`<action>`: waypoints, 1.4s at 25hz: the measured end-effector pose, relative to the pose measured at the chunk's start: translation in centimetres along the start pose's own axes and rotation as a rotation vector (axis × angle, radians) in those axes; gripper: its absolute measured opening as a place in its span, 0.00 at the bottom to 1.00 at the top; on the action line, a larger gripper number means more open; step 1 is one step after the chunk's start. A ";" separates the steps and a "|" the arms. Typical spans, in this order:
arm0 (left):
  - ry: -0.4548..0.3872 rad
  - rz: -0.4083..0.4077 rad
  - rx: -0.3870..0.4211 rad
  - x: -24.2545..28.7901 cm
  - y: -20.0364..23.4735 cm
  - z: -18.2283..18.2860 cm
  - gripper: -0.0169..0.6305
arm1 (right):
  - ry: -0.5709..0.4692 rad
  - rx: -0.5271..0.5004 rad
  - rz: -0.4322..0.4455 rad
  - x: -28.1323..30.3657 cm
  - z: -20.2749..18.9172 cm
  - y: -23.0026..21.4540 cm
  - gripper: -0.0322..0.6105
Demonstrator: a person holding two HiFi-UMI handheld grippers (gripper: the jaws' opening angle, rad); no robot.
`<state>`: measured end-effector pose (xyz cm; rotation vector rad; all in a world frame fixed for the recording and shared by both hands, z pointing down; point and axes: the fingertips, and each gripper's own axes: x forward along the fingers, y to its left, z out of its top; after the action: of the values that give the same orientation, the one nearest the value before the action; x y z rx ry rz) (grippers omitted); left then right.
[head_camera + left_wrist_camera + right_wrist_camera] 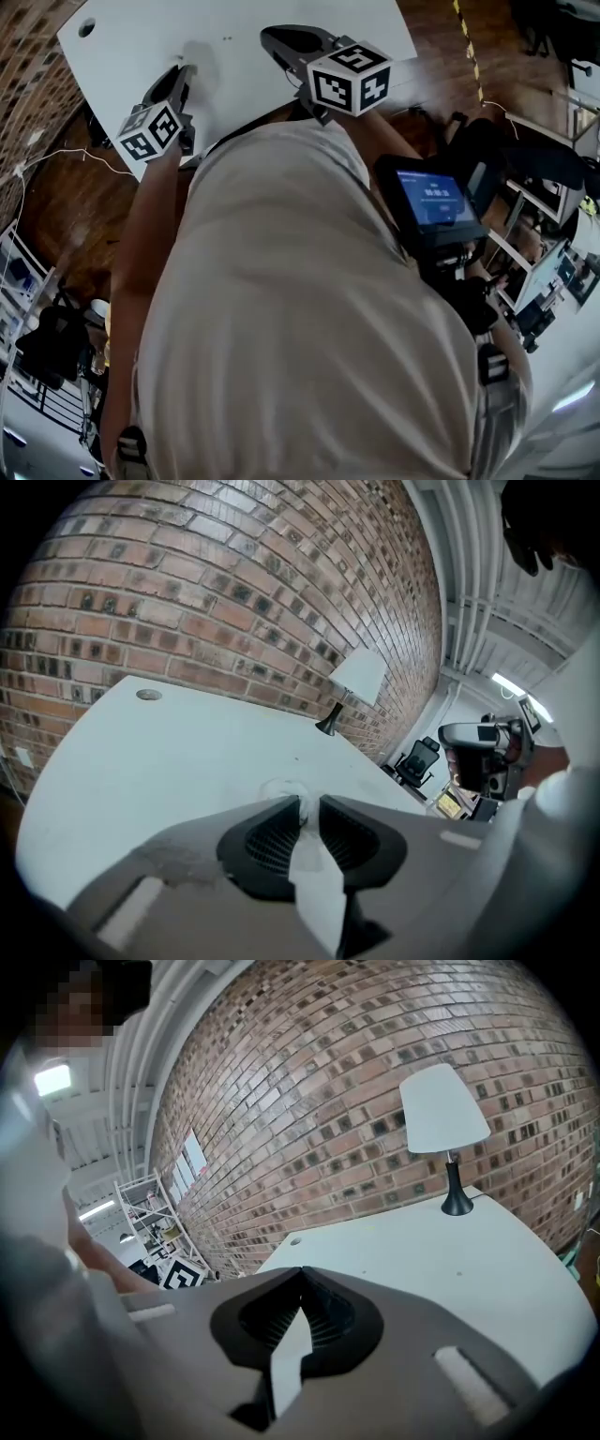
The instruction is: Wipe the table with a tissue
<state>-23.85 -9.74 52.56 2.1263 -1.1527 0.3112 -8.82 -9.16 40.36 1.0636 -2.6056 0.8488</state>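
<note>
The left tool pinches a thin, pale wisp of tissue at its tips, its jaws a narrow slit apart, over the white worktop by its near edge. The right tool has its tips together on nothing, apart from the tissue. Each tool's cube bears black-and-white square markers, the print on the blue screen is too small to read, and a white-shaded lamp stands at a far corner of the worktop.
</note>
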 end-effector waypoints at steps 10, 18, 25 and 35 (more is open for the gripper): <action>0.068 0.117 0.047 3.8 -1.8 -1.4 0.14 | 0.039 0.016 0.081 -1.9 -1.9 -2.9 0.06; 0.141 0.174 0.082 8.5 -5.6 -0.7 0.14 | 0.057 0.016 0.092 -6.3 -0.2 -7.3 0.06; 0.153 0.281 0.125 9.2 -2.8 0.2 0.14 | 0.054 0.034 0.059 -6.9 -0.9 -8.5 0.06; 0.182 0.363 0.244 10.4 -2.1 -2.1 0.13 | 0.033 0.061 0.018 -8.1 -0.7 -10.5 0.06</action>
<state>-15.92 -14.22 58.34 2.0290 -1.4482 0.8306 4.29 -10.10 42.33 1.0335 -2.5812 0.9471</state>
